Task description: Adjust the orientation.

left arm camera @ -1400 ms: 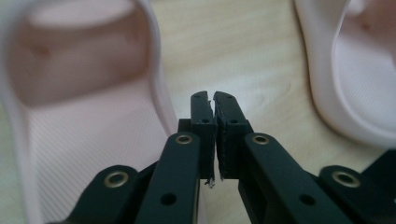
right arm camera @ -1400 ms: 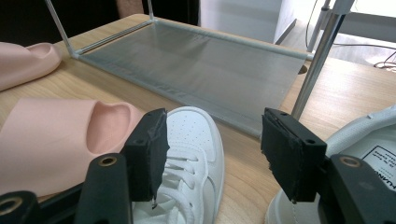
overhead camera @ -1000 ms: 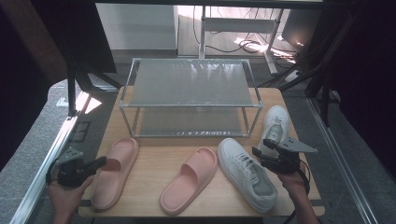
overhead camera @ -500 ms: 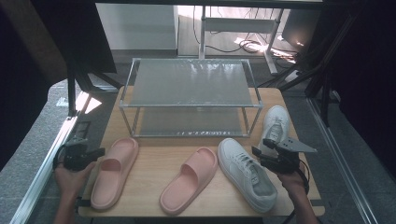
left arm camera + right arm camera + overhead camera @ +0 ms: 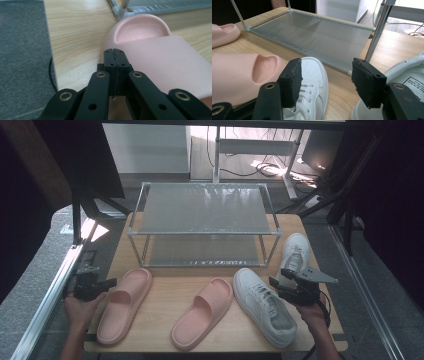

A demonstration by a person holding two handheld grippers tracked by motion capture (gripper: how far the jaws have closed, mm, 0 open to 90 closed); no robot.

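Since the earlier frames the left gripper (image 5: 107, 283) has shifted from over the desk's near-left edge to a spot just left of the left pink slide (image 5: 124, 302); the right gripper (image 5: 275, 287) has kept its place.

Materials: the desk (image 5: 165, 295) is pale wood-grain board. Both slides are smooth, matte pink foam with rounded outlines; the left gripper view shows the left slide's (image 5: 160, 62) footbed stippled with fine dots at the far end and a broad plain strap nearer. The right pink slide (image 5: 202, 312) lies near the desk's middle. Two white sneakers have smooth uppers, perforated toes and white laces: one (image 5: 265, 305) just right of the middle slide, the other (image 5: 295, 252) farther off at the right, beside the rack. The shoe rack (image 5: 205, 210) has thin metal tubing and two grey mesh-fabric shelves.

Fingers: the left gripper's fingers (image 5: 110, 61) are closed together, pad on pad, nothing between them, tips just beside the left slide's edge; contact cannot be told. The right gripper's fingers (image 5: 292, 80) stand wide open, holding nothing, above the gap between the two sneakers.

Writing: a label inside the far sneaker (image 5: 412, 83) carries print too small to read.
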